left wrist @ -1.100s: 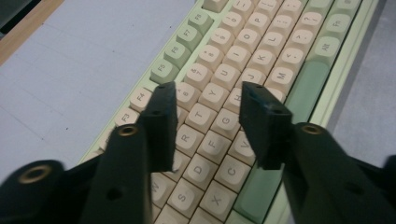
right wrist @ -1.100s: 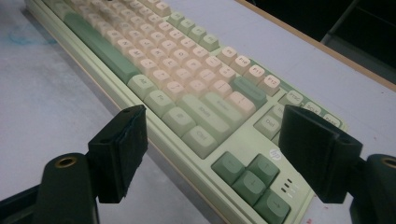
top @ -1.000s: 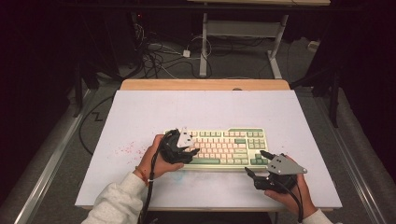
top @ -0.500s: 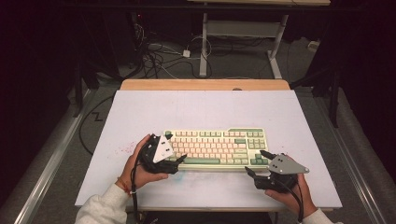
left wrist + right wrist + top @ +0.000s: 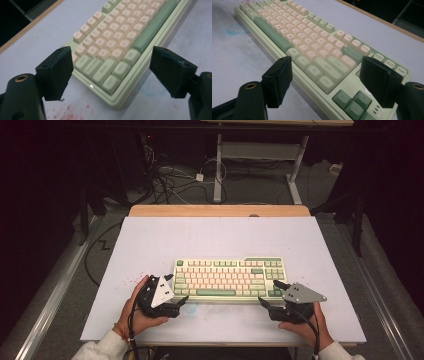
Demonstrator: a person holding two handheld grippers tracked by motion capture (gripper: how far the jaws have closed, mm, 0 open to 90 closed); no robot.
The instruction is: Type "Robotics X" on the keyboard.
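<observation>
From above, a pale green and cream keyboard (image 5: 229, 279) lies flat near the front edge of a white table (image 5: 210, 237), its long side running left to right. My left gripper (image 5: 172, 292) sits at the keyboard's near left corner, held in my left hand (image 5: 134, 309), with its jaws spread apart and holding nothing. My right gripper (image 5: 269, 293) sits at the near right corner in my right hand (image 5: 306, 325), jaws also spread and empty. A strip of bare wood (image 5: 220, 210) shows along the table's far edge

In the left gripper view, my two black jaws stand wide apart with the keyboard's (image 5: 117, 47) left front corner between them. Neither jaw touches it. Red specks (image 5: 67, 112) mark the table just below the corner, and a faint blue smudge (image 5: 152, 87) lies to the right

In the right gripper view, my jaws are again wide apart, straddling the keyboard's (image 5: 317, 47) right front corner above the arrow keys (image 5: 352, 100). The right jaw hangs over the keyboard's end; I cannot tell if it touches
</observation>
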